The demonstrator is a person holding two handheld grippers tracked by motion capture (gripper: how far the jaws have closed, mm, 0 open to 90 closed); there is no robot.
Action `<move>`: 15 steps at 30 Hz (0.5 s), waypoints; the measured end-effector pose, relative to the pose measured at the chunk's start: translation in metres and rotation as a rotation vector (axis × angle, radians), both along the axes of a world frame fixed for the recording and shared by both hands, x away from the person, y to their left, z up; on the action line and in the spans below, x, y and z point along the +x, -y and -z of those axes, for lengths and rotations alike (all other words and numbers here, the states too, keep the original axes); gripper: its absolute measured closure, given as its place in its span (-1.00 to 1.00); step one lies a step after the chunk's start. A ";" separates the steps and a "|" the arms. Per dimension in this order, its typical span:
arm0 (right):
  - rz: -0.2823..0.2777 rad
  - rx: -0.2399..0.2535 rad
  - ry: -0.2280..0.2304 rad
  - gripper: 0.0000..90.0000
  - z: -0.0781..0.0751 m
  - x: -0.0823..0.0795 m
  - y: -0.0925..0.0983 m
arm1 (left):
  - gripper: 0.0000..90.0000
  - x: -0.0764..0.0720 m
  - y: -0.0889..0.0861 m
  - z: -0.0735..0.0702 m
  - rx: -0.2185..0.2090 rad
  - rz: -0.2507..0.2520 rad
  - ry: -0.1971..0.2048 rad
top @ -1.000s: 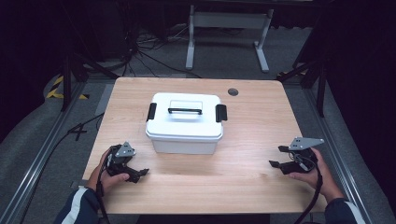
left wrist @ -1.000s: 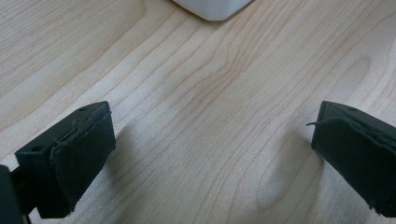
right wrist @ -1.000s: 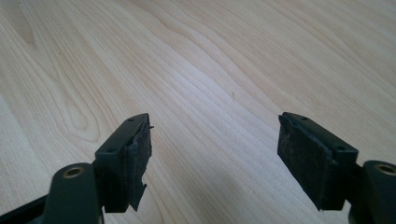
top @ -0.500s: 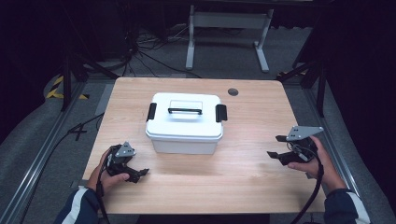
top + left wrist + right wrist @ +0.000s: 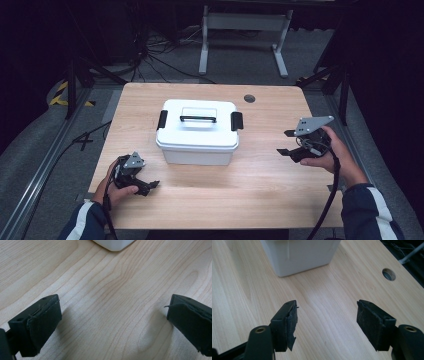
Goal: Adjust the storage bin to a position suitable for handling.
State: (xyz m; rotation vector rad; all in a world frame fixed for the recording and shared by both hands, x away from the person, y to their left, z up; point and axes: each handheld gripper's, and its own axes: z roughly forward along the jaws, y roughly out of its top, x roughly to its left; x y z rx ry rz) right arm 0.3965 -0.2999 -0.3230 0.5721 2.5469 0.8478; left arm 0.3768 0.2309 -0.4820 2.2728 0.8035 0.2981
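White box (image 5: 197, 131) sits mid-table (image 5: 260, 190), lid on, black handle (image 5: 198, 119) lying flat on top, black latches (image 5: 162, 120) at both short ends, apparently folded against the box (too small to tell whether they are locked).

Left gripper (image 5: 146, 186) low on the near-left table, held in the left hand (image 5: 116, 182); jaws spread wide, nothing between them. In the left gripper view its pads (image 5: 42, 326) hover over bare wood, with a corner of the box (image 5: 113, 243) at the top edge.

Right gripper (image 5: 285, 142) raised off the table at the right side, pointing toward the box's right end but well apart from it. Its jaws have just been closing a little, yet there is a clear gap and nothing in it; the right gripper view shows bare wood between the pads (image 5: 290, 321), the box wall (image 5: 299, 255) ahead and a cable hole (image 5: 389, 274) off to the right.

Progress, as I judge it: barely started. No contact with the box, lid on. Left to do: close the distance, take hold of a latch or the handle, and work the lid (probably the right latch first, since that gripper is aimed that way).
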 end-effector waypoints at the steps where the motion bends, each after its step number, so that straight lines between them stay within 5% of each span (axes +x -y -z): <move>1: -0.004 -0.002 0.003 -0.24 -0.004 0.001 -0.004 | -1.00 0.000 0.000 0.000 -0.004 -0.003 -0.004; 15: -0.071 -0.023 0.031 -0.18 -0.029 0.013 -0.035 | -1.00 0.000 0.001 0.000 -0.003 -0.007 -0.003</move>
